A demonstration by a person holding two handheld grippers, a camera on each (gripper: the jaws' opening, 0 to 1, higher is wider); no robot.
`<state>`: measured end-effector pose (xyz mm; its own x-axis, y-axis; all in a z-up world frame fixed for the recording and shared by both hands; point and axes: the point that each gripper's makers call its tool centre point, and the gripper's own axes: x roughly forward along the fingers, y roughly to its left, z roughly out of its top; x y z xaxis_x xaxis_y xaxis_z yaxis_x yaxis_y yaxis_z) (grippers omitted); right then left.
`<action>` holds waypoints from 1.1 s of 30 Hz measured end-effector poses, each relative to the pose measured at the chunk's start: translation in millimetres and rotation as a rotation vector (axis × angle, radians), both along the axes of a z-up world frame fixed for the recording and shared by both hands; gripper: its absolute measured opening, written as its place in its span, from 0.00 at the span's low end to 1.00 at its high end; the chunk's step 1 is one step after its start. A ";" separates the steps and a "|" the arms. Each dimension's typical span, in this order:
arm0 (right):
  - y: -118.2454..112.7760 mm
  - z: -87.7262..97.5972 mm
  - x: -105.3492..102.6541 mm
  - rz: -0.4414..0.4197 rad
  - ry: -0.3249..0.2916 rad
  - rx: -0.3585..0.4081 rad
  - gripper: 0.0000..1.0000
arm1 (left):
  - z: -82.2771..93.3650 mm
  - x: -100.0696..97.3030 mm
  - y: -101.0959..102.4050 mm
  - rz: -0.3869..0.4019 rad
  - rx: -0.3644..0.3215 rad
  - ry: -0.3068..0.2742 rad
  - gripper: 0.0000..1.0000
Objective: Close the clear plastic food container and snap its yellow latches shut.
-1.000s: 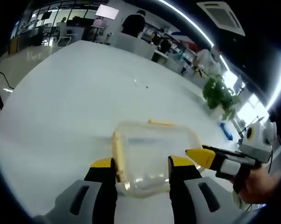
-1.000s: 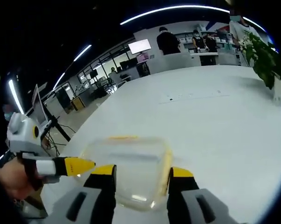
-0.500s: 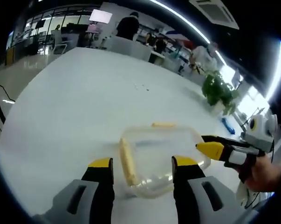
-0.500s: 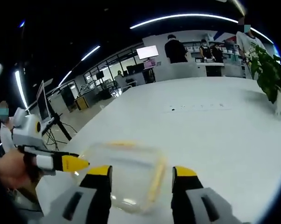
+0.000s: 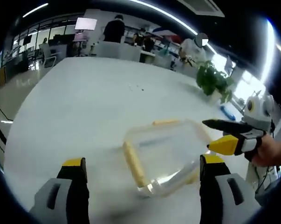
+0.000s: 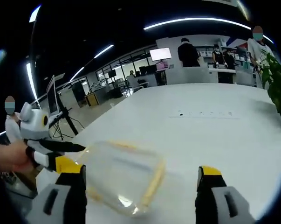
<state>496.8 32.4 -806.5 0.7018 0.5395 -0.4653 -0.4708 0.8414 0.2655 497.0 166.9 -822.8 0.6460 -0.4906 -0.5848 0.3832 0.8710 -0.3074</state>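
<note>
A clear plastic food container (image 5: pixel 166 154) with its lid on lies on the white table (image 5: pixel 75 107). Yellow latches run along its left side (image 5: pixel 133 164) and far edge (image 5: pixel 166 122). My left gripper (image 5: pixel 142 165) stands open, jaws wide apart on either side of the container's near end, touching nothing. The right gripper's yellow-tipped fingers (image 5: pixel 224 144) show at the container's right side. In the right gripper view the container (image 6: pixel 121 175) lies between the wide jaws of my open right gripper (image 6: pixel 142 175), with a yellow latch (image 6: pixel 153 183) on its right. The left gripper (image 6: pixel 61 163) enters from the left.
A potted plant (image 5: pixel 215 81) and a blue object (image 5: pixel 226 113) stand at the table's far right. People stand at desks beyond the far edge. A person's hand (image 5: pixel 270 151) holds the right gripper. Small specks (image 6: pixel 205 113) mark the far tabletop.
Both grippers have opened wide and drawn back from the container. The left side latch now lies flat against the container.
</note>
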 end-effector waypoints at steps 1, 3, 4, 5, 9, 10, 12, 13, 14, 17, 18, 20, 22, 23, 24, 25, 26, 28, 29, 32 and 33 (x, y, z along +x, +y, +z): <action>-0.2 1.1 0.0 0.001 -0.006 -0.005 1.00 | 1.3 -0.1 1.2 0.000 0.000 -0.002 0.99; 1.5 3.1 -1.1 0.010 -0.005 -0.003 1.00 | 4.4 -0.2 2.4 -0.006 0.001 -0.007 0.99; 2.6 5.0 -1.5 0.015 -0.009 -0.002 1.00 | 5.6 -0.1 3.0 -0.007 0.004 -0.010 0.99; 4.9 8.4 -2.4 0.026 -0.019 -0.003 1.00 | 7.4 -0.3 4.1 -0.012 0.007 -0.016 0.99; 7.7 19.9 -7.9 0.046 -0.047 -0.029 1.00 | 13.4 -4.4 9.3 -0.021 0.019 -0.026 0.99; 8.0 23.2 -10.2 0.050 -0.055 -0.036 1.00 | 15.5 -6.4 11.1 -0.019 0.022 -0.029 0.99; 7.8 29.1 -15.3 0.053 -0.059 -0.035 1.00 | 19.2 -11.2 15.3 -0.024 0.029 -0.041 0.99; 7.4 31.4 -17.2 0.053 -0.063 -0.036 1.00 | 21.1 -15.6 16.8 -0.031 0.031 -0.037 0.99; 6.9 33.6 -18.9 0.053 -0.069 -0.038 1.00 | 23.0 -18.3 17.5 -0.036 0.032 -0.041 0.99; 5.8 39.3 -27.4 0.055 -0.073 -0.043 1.00 | 33.1 -28.3 21.8 -0.054 0.041 -0.062 0.99; 5.0 42.4 -31.8 0.054 -0.078 -0.048 1.00 | 38.2 -32.6 23.9 -0.058 0.038 -0.071 0.99; 5.3 48.5 -40.2 0.059 -0.085 -0.045 1.00 | 48.3 -40.3 27.5 -0.068 0.039 -0.092 0.99; 5.7 53.3 -49.0 0.067 -0.100 -0.061 1.00 | 57.2 -47.8 32.2 -0.076 0.047 -0.106 0.99; 6.3 55.2 -52.7 0.069 -0.100 -0.059 1.00 | 61.7 -50.9 34.4 -0.079 0.049 -0.116 0.99; 7.5 58.0 -58.3 0.076 -0.104 -0.055 1.00 | 68.5 -56.2 36.3 -0.087 0.046 -0.137 0.99; 7.9 59.8 -62.2 0.080 -0.107 -0.059 1.00 | 71.8 -60.5 38.0 -0.088 0.045 -0.141 0.99; 7.9 62.4 -66.7 0.083 -0.116 -0.062 1.00 | 75.3 -65.1 39.8 -0.091 0.046 -0.148 0.99; 8.7 67.5 -78.3 0.091 -0.125 -0.061 1.00 | 79.5 -75.5 44.8 -0.100 0.056 -0.150 0.99; 8.7 69.8 -85.5 0.094 -0.131 -0.065 1.00 | 81.1 -81.4 48.7 -0.104 0.065 -0.154 0.99; 6.3 74.5 -101.5 0.100 -0.139 -0.069 1.00 | 85.6 -94.4 55.4 -0.116 0.083 -0.161 0.99; 4.9 76.6 -105.6 0.097 -0.144 -0.066 1.00 | 87.3 -100.5 58.9 -0.118 0.090 -0.165 0.99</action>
<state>391.1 37.4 -729.9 0.7100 0.5793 -0.4004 -0.5797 0.8036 0.1347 396.5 225.9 -735.6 0.6774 -0.5192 -0.5211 0.5229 0.8381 -0.1552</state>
